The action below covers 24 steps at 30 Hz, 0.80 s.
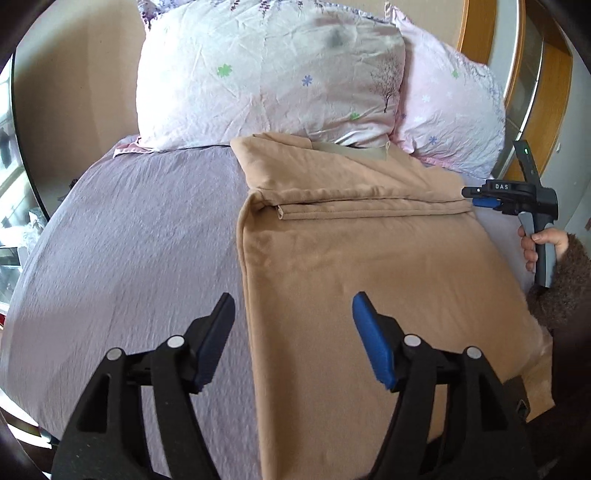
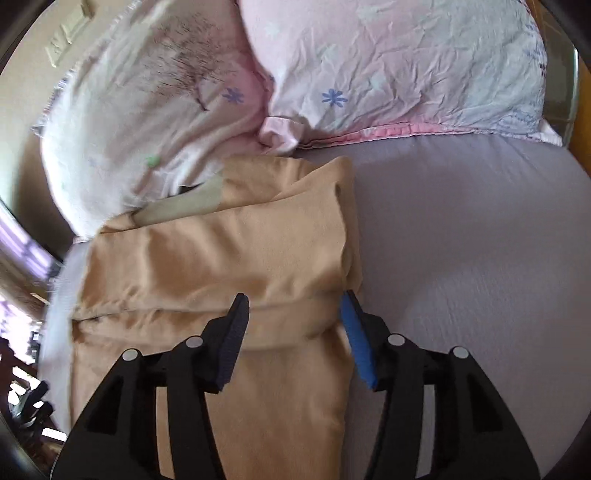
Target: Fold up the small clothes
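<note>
A tan garment (image 1: 369, 258) lies flat on the lilac bed sheet (image 1: 140, 236), with sleeves folded across its upper part and its collar toward the pillows. My left gripper (image 1: 293, 306) is open and empty, hovering over the garment's left edge near its lower part. My right gripper (image 2: 293, 306) is open and empty, low over the garment (image 2: 240, 258) near its right edge, at the folded sleeve. The right gripper also shows in the left wrist view (image 1: 471, 195) at the garment's right side, held by a hand.
Two floral pillows (image 1: 266, 74) (image 2: 399, 62) lean at the head of the bed, touching the garment's collar end. A wooden frame (image 1: 476, 29) stands at the far right. The sheet (image 2: 480, 258) extends beside the garment.
</note>
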Available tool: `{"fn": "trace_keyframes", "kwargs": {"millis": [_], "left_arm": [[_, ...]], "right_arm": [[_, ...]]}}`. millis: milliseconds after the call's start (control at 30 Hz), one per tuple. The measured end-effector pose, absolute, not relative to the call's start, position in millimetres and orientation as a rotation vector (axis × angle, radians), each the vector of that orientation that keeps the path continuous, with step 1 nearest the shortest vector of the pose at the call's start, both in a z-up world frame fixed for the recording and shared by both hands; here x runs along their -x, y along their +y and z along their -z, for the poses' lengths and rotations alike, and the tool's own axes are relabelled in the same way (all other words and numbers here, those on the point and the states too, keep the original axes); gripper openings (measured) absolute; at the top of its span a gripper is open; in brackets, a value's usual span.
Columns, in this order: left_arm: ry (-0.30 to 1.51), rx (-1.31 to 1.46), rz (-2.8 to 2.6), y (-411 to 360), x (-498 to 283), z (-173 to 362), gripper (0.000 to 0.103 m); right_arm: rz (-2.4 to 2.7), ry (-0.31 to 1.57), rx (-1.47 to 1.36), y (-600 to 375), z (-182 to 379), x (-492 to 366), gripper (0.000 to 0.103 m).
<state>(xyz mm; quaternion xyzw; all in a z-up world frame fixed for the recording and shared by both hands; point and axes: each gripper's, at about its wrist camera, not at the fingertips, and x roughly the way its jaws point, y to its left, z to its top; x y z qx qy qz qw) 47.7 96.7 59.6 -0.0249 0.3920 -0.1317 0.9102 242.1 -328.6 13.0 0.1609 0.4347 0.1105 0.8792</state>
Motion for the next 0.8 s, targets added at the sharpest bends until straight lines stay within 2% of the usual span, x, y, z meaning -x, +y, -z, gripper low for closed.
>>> {"fn": "trace_keyframes", "kwargs": {"millis": [67, 100, 167, 367, 567, 633, 667, 700, 733, 767, 800], "left_arm": [[0.798, 0.109, 0.351, 114.8, -24.5, -63.5, 0.072], [0.806, 0.141, 0.395, 124.2, -12.4, -62.9, 0.077], [0.821, 0.196, 0.46, 143.5, 13.0, -57.0, 0.08], [0.914, 0.371, 0.46, 179.7, 51.8, -13.3, 0.082], [0.984, 0.461, 0.506, 164.8, 42.3, 23.0, 0.081], [0.988, 0.483, 0.517, 159.3, 37.4, 27.7, 0.08], [0.984, 0.504, 0.525, 157.6, 35.8, 30.1, 0.077], [0.982, 0.524, 0.53, 157.8, 34.7, 32.5, 0.067], [0.988, 0.554, 0.538, 158.0, 32.7, 35.8, 0.058], [1.003, 0.605, 0.55, 159.4, 29.2, 41.0, 0.031], [1.02, 0.668, 0.564, 162.0, 27.5, 47.6, 0.005]], "right_arm": [[-0.419, 0.908, -0.398, -339.9, -20.0, -199.6, 0.058], [-0.512, 0.924, -0.414, -344.3, -20.9, -175.2, 0.062], [-0.652, 0.955, -0.418, -354.1, -19.9, -122.9, 0.074], [-0.659, 1.09, -0.494, -401.5, 20.2, 1.6, 0.074], [-0.678, 1.145, -0.651, -404.4, 71.8, 7.9, 0.073], [-0.702, 1.162, -0.662, -396.9, 82.3, -1.1, 0.069], [-0.713, 1.172, -0.665, -394.3, 87.1, -3.2, 0.063], [-0.724, 1.177, -0.673, -392.3, 90.3, -5.5, 0.059], [-0.747, 1.173, -0.684, -391.1, 93.1, -5.4, 0.042], [-0.769, 1.165, -0.696, -389.1, 96.2, -4.7, 0.016], [-0.787, 1.159, -0.705, -388.4, 96.8, -3.5, 0.007]]}}
